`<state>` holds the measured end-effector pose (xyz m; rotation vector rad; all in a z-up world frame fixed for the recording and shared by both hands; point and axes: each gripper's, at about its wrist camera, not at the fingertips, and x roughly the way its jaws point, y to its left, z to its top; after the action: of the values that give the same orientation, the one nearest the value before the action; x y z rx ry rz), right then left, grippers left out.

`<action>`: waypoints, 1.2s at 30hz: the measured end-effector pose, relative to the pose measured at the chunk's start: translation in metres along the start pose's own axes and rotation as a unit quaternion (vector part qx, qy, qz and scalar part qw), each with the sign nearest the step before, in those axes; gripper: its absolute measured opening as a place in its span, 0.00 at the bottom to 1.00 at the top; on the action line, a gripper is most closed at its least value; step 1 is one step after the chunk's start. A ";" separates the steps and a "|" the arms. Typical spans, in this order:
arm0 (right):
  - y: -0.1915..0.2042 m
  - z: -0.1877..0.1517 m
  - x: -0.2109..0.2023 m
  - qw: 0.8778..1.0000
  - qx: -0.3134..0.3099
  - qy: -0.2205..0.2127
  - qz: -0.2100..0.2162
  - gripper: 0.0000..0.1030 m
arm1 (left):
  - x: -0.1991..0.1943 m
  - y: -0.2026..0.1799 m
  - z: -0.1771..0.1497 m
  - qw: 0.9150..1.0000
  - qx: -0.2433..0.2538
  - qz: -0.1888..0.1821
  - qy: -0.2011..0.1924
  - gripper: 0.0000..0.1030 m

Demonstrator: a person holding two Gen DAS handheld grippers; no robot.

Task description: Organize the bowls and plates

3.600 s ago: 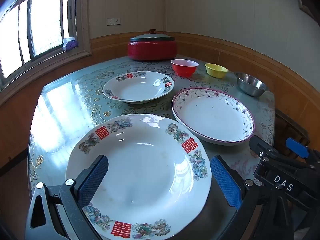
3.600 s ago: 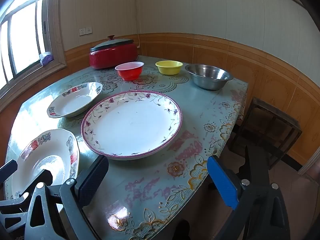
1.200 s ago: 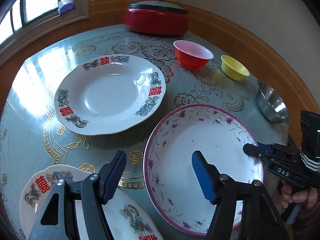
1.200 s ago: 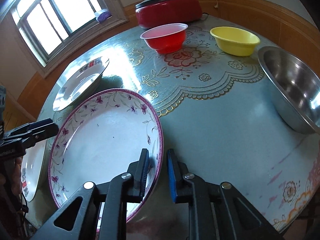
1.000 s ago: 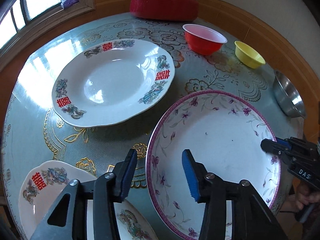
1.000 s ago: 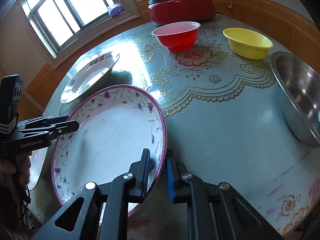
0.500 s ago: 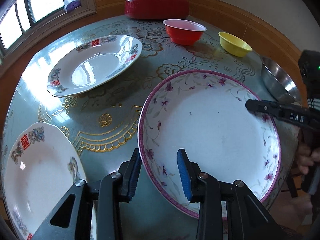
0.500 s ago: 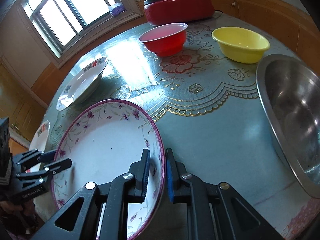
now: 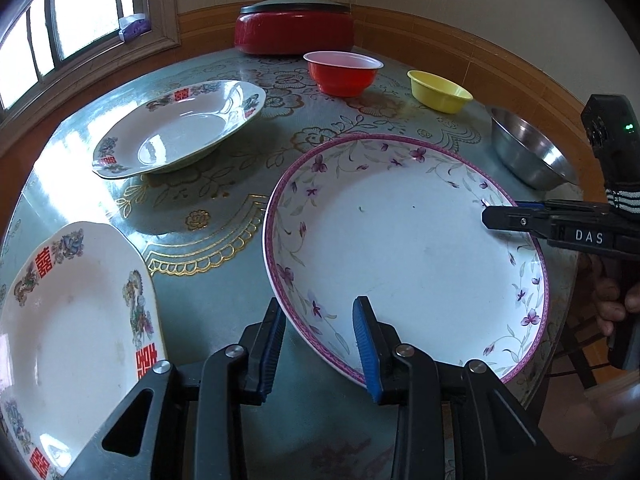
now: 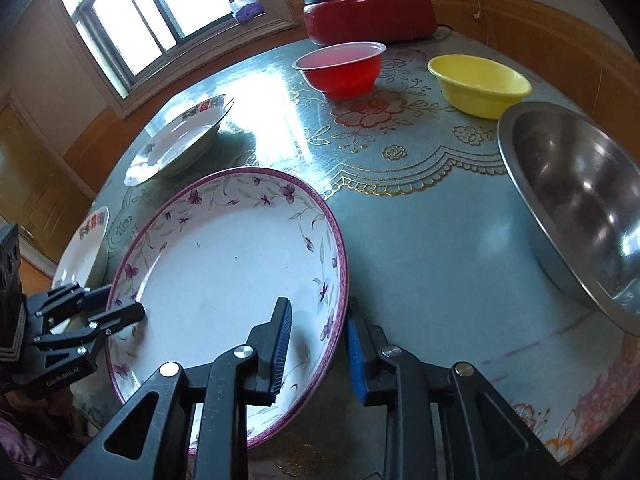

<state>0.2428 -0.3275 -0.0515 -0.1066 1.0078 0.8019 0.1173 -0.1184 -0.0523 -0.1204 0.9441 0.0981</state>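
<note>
A white plate with a purple rim and flower pattern (image 9: 408, 240) lies on the table, also seen in the right wrist view (image 10: 224, 264). My left gripper (image 9: 320, 320) straddles its near left rim. One pad is under the rim and the other on the inner slope, so it is shut on the plate. My right gripper (image 10: 316, 336) has the opposite rim between its jaws. Those jaws are opening and a gap shows beside the rim. Each gripper shows in the other's view: the right gripper (image 9: 492, 214) and the left gripper (image 10: 120, 300).
Two white plates with red symbols sit left: one far (image 9: 176, 124), one near (image 9: 76, 300). A red bowl (image 9: 344, 72), a yellow bowl (image 9: 438, 90) and a steel bowl (image 10: 580, 208) line the back right. A red lidded pot (image 9: 294, 32) stands behind. The table edge (image 9: 560, 344) is close on the right.
My left gripper moved in over the flowered plate's rim and its jaws narrowed onto it. My right gripper, shut on the opposite rim before, has parted its jaws.
</note>
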 end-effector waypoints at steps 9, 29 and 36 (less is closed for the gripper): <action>-0.009 0.018 0.010 0.999 -0.043 0.004 0.004 0.16 | 0.000 -0.008 -0.001 0.998 -0.044 0.041 -0.007 0.34; 0.020 0.074 0.063 0.978 -0.164 0.042 0.120 0.19 | -0.025 -0.044 -0.039 0.953 -0.266 0.134 -0.048 0.34; 0.008 0.074 0.064 0.977 -0.137 0.058 0.149 0.19 | -0.025 -0.047 -0.041 0.950 -0.270 0.151 -0.049 0.33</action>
<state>0.3080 -0.2547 -0.0588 -0.2455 1.0321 1.2212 0.0762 -0.1715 -0.0530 -0.4730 0.8107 0.6423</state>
